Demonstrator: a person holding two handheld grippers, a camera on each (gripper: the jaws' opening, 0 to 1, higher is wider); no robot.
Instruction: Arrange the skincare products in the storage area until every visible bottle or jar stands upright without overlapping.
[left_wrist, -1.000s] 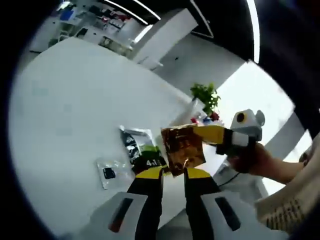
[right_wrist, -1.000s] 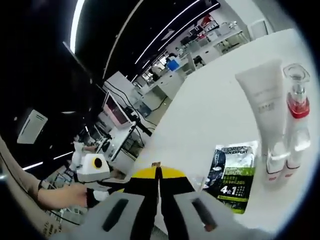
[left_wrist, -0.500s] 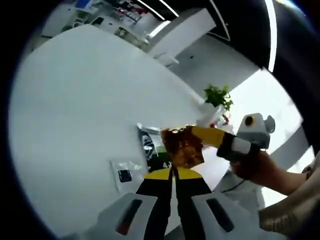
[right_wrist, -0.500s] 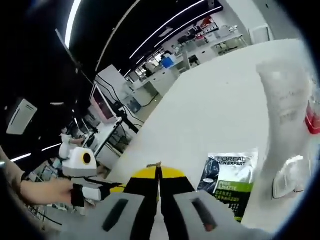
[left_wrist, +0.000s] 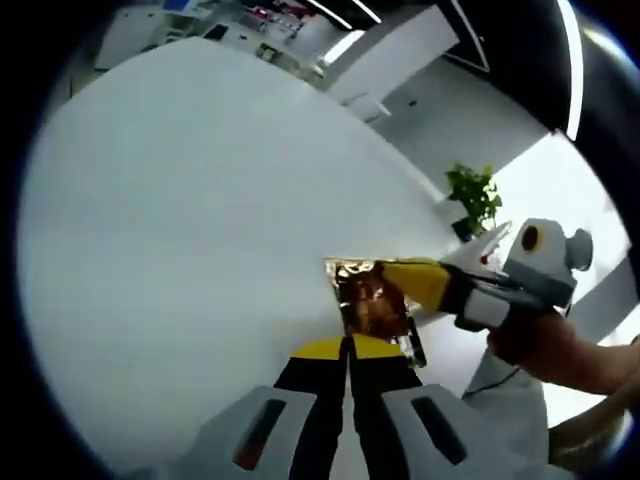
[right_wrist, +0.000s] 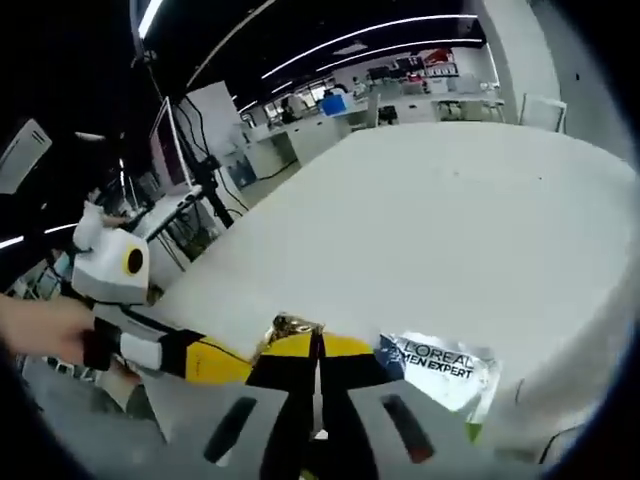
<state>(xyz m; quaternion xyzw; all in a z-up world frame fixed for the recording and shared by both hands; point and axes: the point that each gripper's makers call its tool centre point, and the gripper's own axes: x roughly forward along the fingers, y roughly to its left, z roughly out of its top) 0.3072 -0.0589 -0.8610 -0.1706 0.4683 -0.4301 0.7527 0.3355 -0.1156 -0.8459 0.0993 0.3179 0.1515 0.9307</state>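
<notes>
White table (left_wrist: 180, 200) under both grippers. Right gripper (left_wrist: 400, 278) clamped on gold sachet (left_wrist: 372, 298), held near table's edge. Left gripper (left_wrist: 347, 348) jaws together, apparently pinching sachet's lower edge. Dark sachet (right_wrist: 440, 362) flat near edge. Advice: keep pinch firm, lower gently clear of dark sachet. Sachet lettering unreadable.

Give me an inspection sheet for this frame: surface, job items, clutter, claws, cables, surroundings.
Surface: white table, mostly bare.
Job's things: gold foil sachet pinched by both claws; L'Oreal sachet lying flat on the table.
Clutter: nothing seen.
Grippers: left claw shut on the gold foil sachet; right claw shut on it too.
Cables: black leads on a stand beyond the table.
Surroundings: potted plant, office desks, ceiling light strips.
</notes>
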